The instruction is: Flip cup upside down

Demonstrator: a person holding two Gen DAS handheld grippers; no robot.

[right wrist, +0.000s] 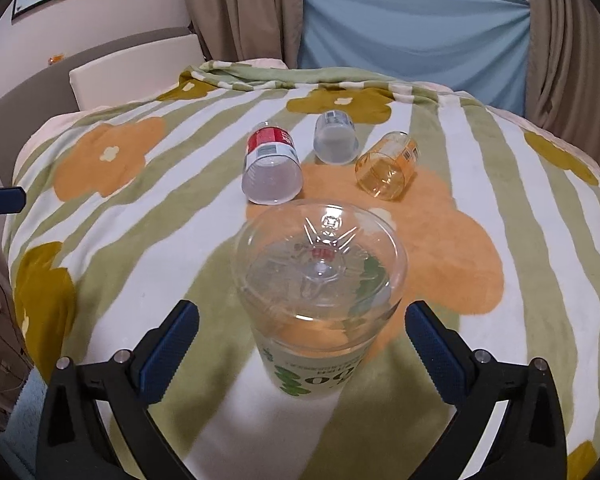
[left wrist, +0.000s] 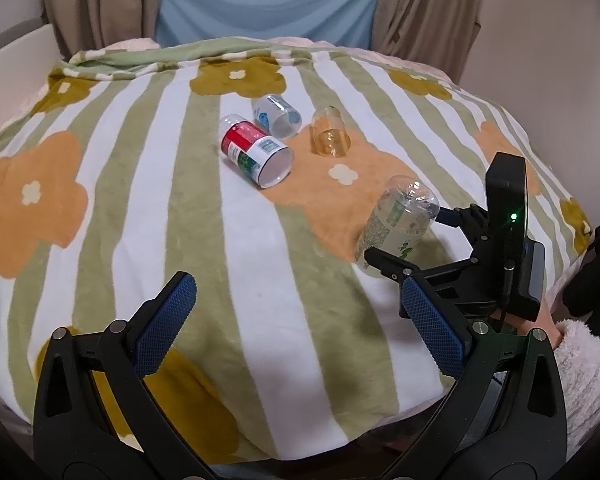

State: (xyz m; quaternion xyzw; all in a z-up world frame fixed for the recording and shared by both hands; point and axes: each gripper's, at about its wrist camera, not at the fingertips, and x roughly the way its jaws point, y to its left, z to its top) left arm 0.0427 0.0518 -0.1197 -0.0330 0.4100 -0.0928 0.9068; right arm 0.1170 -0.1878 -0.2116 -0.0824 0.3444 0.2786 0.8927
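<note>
A clear cup with a green label stands upside down on the blanket, base up, between the open fingers of my right gripper; the pads stand apart from its sides. In the left wrist view the same cup leans slightly at the right, with the right gripper around it. My left gripper is open and empty over the blanket's near part. A red-labelled cup, a blue-labelled cup and an amber cup lie on their sides further back.
The surface is a soft striped blanket with flower patches over a bed. Curtains and a blue sheet hang behind. A white headboard panel stands at the left.
</note>
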